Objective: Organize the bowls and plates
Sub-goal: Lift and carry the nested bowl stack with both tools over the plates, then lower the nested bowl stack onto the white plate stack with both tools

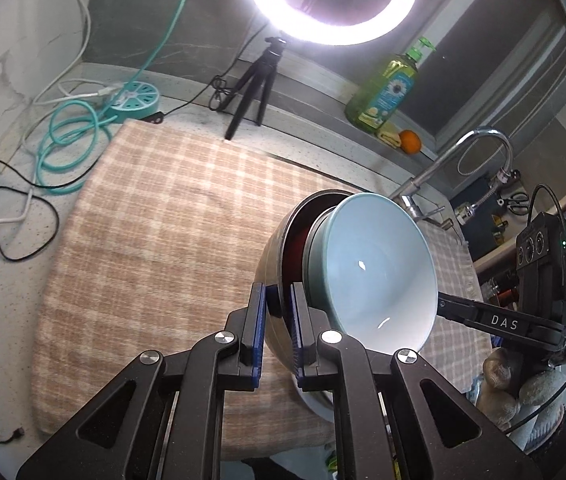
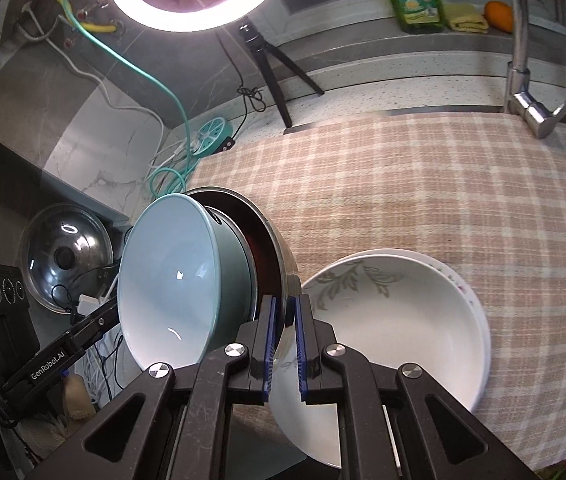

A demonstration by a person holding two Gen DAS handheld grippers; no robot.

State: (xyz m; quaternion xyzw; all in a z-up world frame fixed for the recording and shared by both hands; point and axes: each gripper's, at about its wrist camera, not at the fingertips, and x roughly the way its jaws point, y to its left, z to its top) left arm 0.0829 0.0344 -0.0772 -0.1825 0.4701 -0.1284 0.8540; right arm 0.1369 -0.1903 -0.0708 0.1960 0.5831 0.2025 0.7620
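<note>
A light blue bowl (image 1: 379, 264) sits nested in a dark metal bowl (image 1: 273, 248) with a red inside, and the pair is tilted on its side above the plaid cloth (image 1: 163, 220). My left gripper (image 1: 278, 292) is shut on the dark bowl's rim. On the opposite rim of the dark bowl (image 2: 279, 248), my right gripper (image 2: 286, 300) is also shut, with the blue bowl (image 2: 167, 280) to its left. A stack of white plates (image 2: 395, 320) with a leaf pattern lies on the cloth just right of that gripper.
A ring light (image 1: 331, 4) on a black tripod (image 1: 251, 80) stands at the back of the counter. Behind the cloth are a green soap bottle (image 1: 387, 88), an orange (image 1: 410, 142) and a tap (image 1: 483, 152). A teal cable reel (image 1: 135, 100) lies back left; a pot lid (image 2: 63, 256) lies off the counter.
</note>
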